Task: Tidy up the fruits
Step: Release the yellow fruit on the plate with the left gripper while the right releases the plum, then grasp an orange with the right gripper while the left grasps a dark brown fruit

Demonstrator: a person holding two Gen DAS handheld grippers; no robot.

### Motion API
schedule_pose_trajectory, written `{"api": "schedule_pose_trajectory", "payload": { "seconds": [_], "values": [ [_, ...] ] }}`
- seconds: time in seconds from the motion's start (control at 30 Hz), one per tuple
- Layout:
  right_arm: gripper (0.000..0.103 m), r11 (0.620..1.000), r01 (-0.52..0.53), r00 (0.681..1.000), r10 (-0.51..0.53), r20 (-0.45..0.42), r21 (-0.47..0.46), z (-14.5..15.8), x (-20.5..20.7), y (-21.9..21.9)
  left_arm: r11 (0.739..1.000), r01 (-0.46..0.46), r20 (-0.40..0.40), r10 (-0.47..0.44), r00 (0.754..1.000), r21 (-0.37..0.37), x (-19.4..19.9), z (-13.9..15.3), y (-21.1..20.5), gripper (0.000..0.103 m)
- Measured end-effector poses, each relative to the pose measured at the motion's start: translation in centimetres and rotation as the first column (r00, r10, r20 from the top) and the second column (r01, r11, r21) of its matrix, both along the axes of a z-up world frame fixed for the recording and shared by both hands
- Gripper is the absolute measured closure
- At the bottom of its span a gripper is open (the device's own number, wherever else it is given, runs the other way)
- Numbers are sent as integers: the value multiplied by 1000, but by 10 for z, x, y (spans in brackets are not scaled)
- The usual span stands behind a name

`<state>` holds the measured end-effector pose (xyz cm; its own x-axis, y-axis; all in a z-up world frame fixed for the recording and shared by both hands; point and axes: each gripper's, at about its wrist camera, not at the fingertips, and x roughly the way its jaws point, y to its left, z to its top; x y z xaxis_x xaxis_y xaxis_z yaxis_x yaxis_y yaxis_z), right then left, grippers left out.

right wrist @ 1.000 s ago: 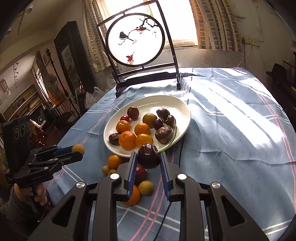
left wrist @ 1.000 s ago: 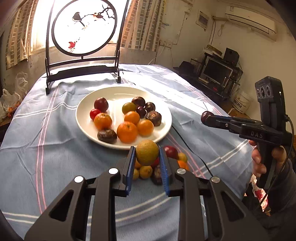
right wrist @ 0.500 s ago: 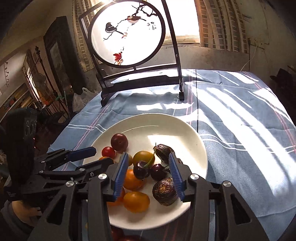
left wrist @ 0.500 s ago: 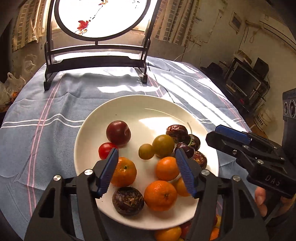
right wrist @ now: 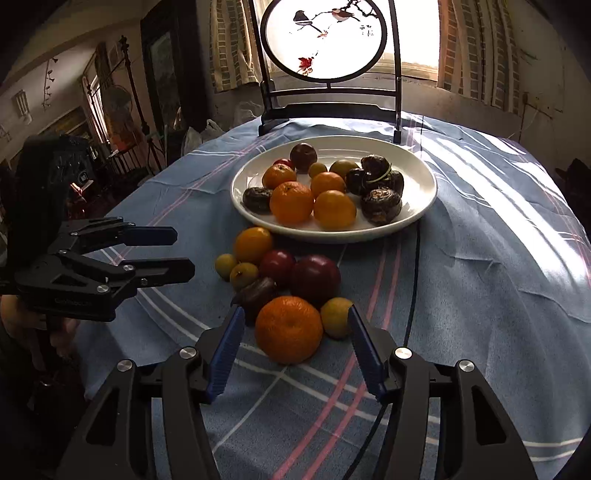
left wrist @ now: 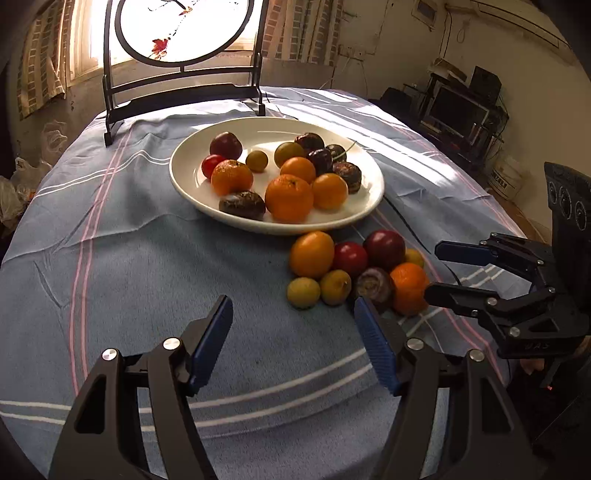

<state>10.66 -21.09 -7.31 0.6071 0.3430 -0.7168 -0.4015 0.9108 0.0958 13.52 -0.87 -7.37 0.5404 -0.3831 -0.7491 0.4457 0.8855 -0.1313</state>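
Observation:
A white plate (left wrist: 192,192) (right wrist: 417,218) holds several oranges, dark plums and small yellow-green fruits. A loose pile of fruit lies on the cloth in front of it, with an orange (left wrist: 311,254), a dark red plum (left wrist: 384,244) and small yellow fruits (left wrist: 303,292). My left gripper (left wrist: 293,341) is open and empty, low over the cloth just left of the pile. My right gripper (right wrist: 295,349) is open, its jaws on either side of the nearest orange (right wrist: 289,329) without touching it. The right gripper also shows in the left wrist view (left wrist: 439,271), and the left gripper in the right wrist view (right wrist: 173,249).
A blue striped tablecloth (left wrist: 129,258) covers the round table. A dark stand with a round painted screen (left wrist: 181,33) stands behind the plate. A thin black cable (right wrist: 413,295) runs across the cloth right of the pile. Furniture and a monitor (left wrist: 458,110) stand beyond the table.
Both grippers let go of their fruits over the plate, opened, and drew back and down to the loose pile in front of the plate.

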Motion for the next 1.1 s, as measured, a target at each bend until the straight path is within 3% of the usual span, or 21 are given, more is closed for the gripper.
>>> {"api": "schedule_pose_trajectory", "payload": {
  "seconds": [0.13,0.2,0.23,0.37,0.57,0.63,0.67,0.73,0.97,1.1],
  "values": [
    [47,997,2,1000,-3,-2,-73,-12,0,18,1000,13,6,-13,1000,23,-18,-8,-7,37],
    [61,995,18,1000,-18,6,-101,-11,4,24,1000,8,-10,-8,1000,9,-22,-11,-7,37],
    [61,993,24,1000,-23,10,-111,-12,4,25,1000,4,-14,-3,1000,3,-23,-12,-8,37],
    [63,996,45,999,-45,9,-73,-9,-5,15,1000,11,-29,-12,1000,-15,-28,-13,-18,37],
    [63,989,145,988,-147,47,43,4,-27,-34,999,31,-26,-32,999,-23,-26,-12,-54,37],
    [62,984,167,984,-170,49,58,5,-33,-47,1000,20,-17,-20,1000,-7,-21,-14,-67,43],
    [62,984,169,984,-173,50,61,5,-34,-51,1000,9,-33,-10,999,-10,-16,-17,-70,51],
    [62,984,167,984,-171,59,67,5,-39,-57,999,-27,-85,25,996,-21,-4,-24,-72,56],
    [62,987,118,988,-127,84,105,5,-50,-58,996,-89,-124,86,989,-21,13,-27,-76,60],
    [62,986,113,989,-123,79,121,4,-52,-59,997,-74,-96,74,993,13,8,-27,-82,61]
  ]
}}
